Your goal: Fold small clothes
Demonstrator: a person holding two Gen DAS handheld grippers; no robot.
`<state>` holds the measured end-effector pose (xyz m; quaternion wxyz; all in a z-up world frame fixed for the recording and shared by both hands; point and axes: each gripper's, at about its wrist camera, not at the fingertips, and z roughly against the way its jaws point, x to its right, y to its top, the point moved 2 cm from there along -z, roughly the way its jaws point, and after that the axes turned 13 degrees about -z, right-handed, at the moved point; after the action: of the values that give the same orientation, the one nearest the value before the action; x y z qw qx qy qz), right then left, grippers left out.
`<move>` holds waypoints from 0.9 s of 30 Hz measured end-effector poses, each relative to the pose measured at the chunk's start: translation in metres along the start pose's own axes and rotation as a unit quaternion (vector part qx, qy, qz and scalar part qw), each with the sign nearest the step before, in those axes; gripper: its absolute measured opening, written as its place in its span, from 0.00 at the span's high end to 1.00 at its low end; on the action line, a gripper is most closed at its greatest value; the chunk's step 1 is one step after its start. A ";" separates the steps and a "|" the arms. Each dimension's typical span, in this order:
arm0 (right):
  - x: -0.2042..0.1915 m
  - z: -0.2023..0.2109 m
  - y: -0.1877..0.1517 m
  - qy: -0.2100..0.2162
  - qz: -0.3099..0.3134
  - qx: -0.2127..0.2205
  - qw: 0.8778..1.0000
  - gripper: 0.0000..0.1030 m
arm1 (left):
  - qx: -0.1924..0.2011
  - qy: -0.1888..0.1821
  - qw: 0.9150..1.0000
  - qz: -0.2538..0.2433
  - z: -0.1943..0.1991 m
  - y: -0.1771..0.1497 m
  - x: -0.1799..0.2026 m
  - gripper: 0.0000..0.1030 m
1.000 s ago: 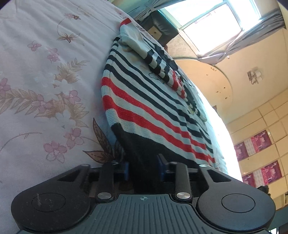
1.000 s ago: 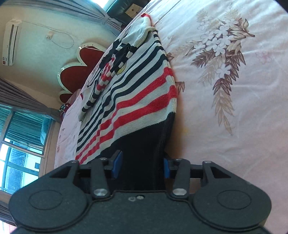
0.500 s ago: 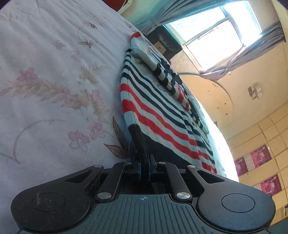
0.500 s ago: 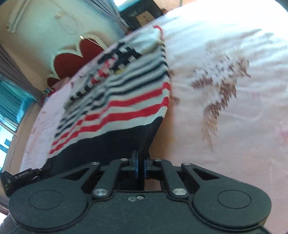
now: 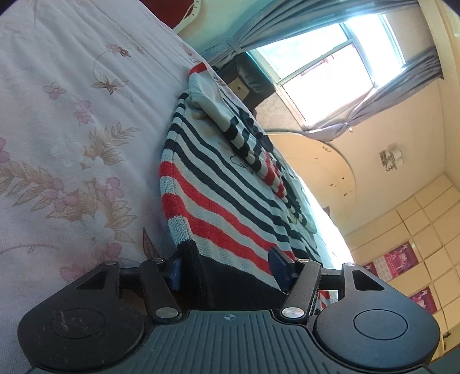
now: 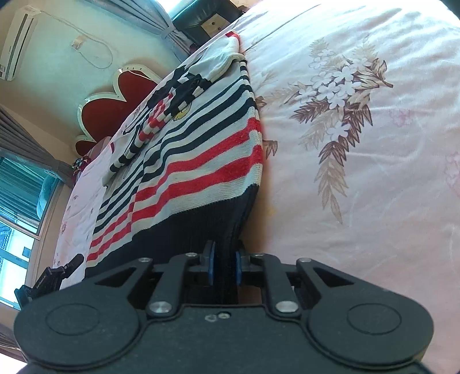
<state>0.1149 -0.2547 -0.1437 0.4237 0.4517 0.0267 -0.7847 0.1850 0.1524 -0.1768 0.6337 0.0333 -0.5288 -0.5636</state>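
A small knitted sweater (image 5: pixel 218 184) with white, navy and red stripes and a dark hem lies flat on the flowered bedsheet (image 5: pixel 57 149). Its sleeves are folded over the chest. My left gripper (image 5: pixel 227 270) is open, its blue pads on either side of the hem's left corner. In the right wrist view the sweater (image 6: pixel 195 149) runs away from me. My right gripper (image 6: pixel 224 266) has its pads nearly closed around the dark hem at the right corner, with a small gap on each side. The left gripper shows at the lower left of that view (image 6: pixel 57 273).
The bedsheet (image 6: pixel 359 143) spreads wide to the right of the sweater. A red heart-shaped headboard (image 6: pixel 115 97) and a dark bedside cabinet (image 6: pixel 207 20) stand beyond the bed. A window with curtains (image 5: pixel 330 66) is behind.
Half a second ago both grippers were shut on the hem and lifted it. Now the hem lies back on the bed, the left gripper has opened wide and the right has opened slightly.
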 end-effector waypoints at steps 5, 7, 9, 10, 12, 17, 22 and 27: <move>0.000 0.003 0.000 0.000 0.006 -0.006 1.000 0.88 | -0.054 -0.012 0.998 -0.015 0.003 -0.024 0.001 0.94; 0.000 0.005 -0.002 -0.003 0.012 -0.005 1.000 0.88 | -0.038 -0.010 0.999 0.003 0.008 -0.029 -0.002 0.94; 0.003 0.003 -0.001 -0.008 0.011 -0.005 1.000 0.94 | -0.032 0.001 0.999 0.010 0.008 -0.030 -0.002 0.94; 0.003 0.001 0.000 -0.008 0.008 -0.005 1.000 0.95 | -0.030 0.006 1.000 0.002 0.008 -0.029 0.000 0.94; 0.000 0.001 0.001 -0.009 0.016 -0.001 1.000 0.94 | 0.000 0.004 1.000 0.019 0.014 -0.027 0.000 0.95; -0.027 0.022 0.018 0.024 0.051 0.055 0.997 0.94 | 0.060 -0.014 0.997 0.041 0.030 0.002 0.000 0.95; -0.059 0.022 0.056 0.054 0.071 0.074 0.993 0.94 | 0.079 -0.026 0.997 0.009 0.012 0.050 0.018 0.95; -0.088 0.004 0.114 0.071 0.055 0.099 0.991 0.94 | 0.097 -0.027 0.995 0.010 -0.021 0.109 0.022 0.95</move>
<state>0.2113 -0.2729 -0.0377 0.4166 0.5466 -0.0462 -0.7249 0.2701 0.1641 -0.1027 0.6186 0.0743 -0.5981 -0.5042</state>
